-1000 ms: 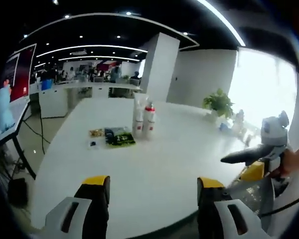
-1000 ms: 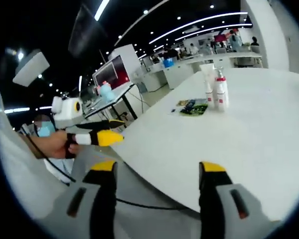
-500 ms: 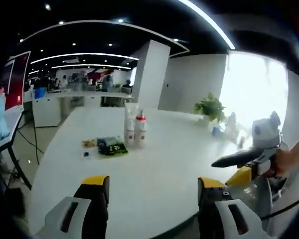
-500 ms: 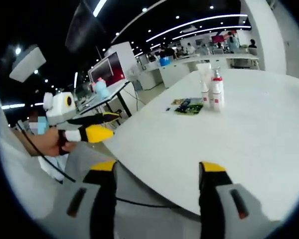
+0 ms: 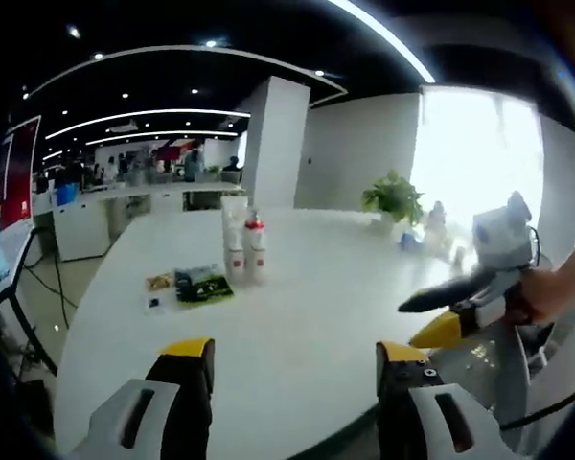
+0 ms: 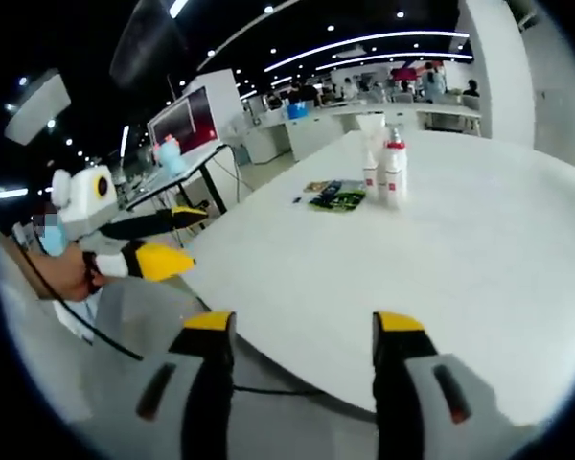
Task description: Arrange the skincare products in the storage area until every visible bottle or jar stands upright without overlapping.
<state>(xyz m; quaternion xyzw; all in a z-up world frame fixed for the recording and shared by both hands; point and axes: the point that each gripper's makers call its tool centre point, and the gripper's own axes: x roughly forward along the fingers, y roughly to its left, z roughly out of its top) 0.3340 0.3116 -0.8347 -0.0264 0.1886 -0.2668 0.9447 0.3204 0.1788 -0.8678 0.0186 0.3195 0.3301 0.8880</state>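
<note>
Here the left hand-held gripper (image 5: 283, 379) has its jaws spread apart, holding nothing, at the near edge of the white worktop (image 5: 307, 316). Well ahead of it a tube (image 5: 234, 240) and a red-capped pump bottle (image 5: 255, 249) stand upright, touching side by side, long axes vertical. Just left of them lie flat sachets (image 5: 199, 285). The right hand-held gripper (image 6: 302, 359), likewise gaping and empty, sits off the worktop's edge, the bottles far ahead; a person's hand (image 6: 77, 273) holds the other gripper to its left.
</note>
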